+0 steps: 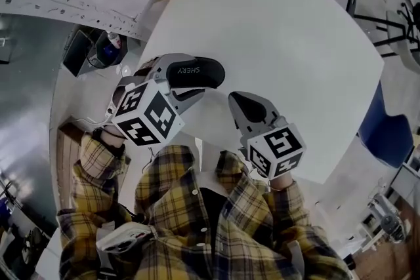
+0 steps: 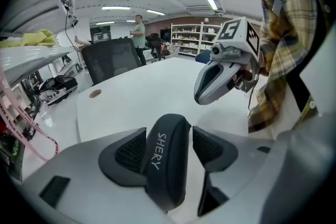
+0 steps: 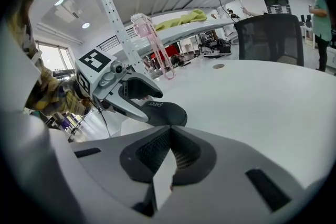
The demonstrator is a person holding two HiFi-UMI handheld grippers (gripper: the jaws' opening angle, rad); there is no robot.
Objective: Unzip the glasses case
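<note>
**A:** What are the fingers of the left gripper doing?

**B:** They stand fairly wide, one on each side of the black glasses case. The case fills most of the gap. A thin light line shows between it and the finger at 3 o'clock. The finger at 9 o'clock lies against it, or nearly so. I see no squeeze.

**A:** Where is the case?

**B:** It looks to rest on the white desk, a little toward 10 o'clock from the middle of the head view. It lies lengthwise from 9 to 3 o'clock with its printed side up. The left fingers straddle its 9 o'clock end.

**A:** And the arm behind it?

**B:** The left arm, in a yellow plaid sleeve, reaches in from 7 o'clock. The gripper slopes down toward the desk, and its marker cube faces the camera.

**A:** The right gripper?

**B:** Its fingers are closed, tips touching, with nothing between them. Only pale desk shows through the wedge below the tips. In the head view it sits at the case's 4 o'clock, near the case but apart from it. It points toward 11 o'clock and tilts downward. The right arm comes in from 5 o'clock.
</note>
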